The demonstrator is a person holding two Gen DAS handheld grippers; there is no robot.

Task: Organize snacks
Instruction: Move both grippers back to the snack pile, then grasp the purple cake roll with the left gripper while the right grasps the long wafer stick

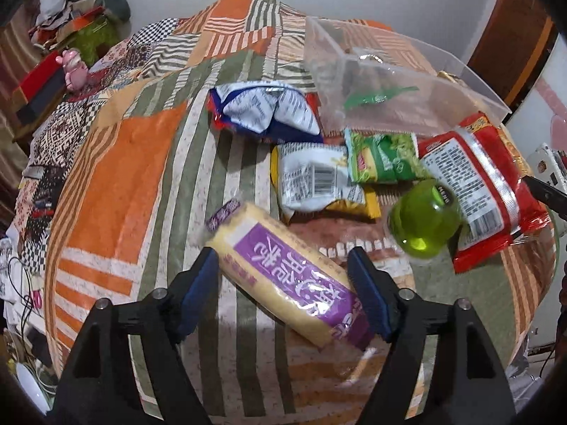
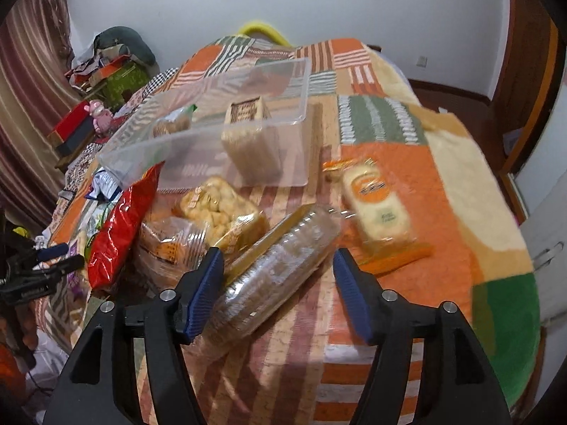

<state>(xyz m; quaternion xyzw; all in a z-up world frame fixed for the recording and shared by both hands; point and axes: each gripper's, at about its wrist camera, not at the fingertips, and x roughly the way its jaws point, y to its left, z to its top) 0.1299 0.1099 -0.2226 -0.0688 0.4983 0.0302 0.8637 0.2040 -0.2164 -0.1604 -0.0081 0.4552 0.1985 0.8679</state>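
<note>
In the left wrist view, my left gripper [image 1: 283, 265] is open, its blue pads on either side of a yellow cake bar in a purple-labelled wrapper [image 1: 283, 272] lying on the patchwork blanket [image 1: 117, 191]. Beyond lie a blue-white packet [image 1: 265, 109], a white-yellow packet [image 1: 315, 180], a green packet [image 1: 382, 157], a green jelly cup [image 1: 423, 217] and a red bag [image 1: 485, 184]. In the right wrist view, my right gripper [image 2: 278, 269] is open around a clear tray of biscuits [image 2: 276, 258]. The clear plastic bin [image 2: 226, 131] holds a cracker pack [image 2: 248, 134].
In the right wrist view, a bag of puffed snacks [image 2: 219, 209], an orange-labelled bread pack [image 2: 379, 205] and a red bag [image 2: 124, 226] lie by the bin. A pink toy [image 1: 72, 71] and boxes sit far left. The blanket drops off at the right edge [image 2: 510, 248].
</note>
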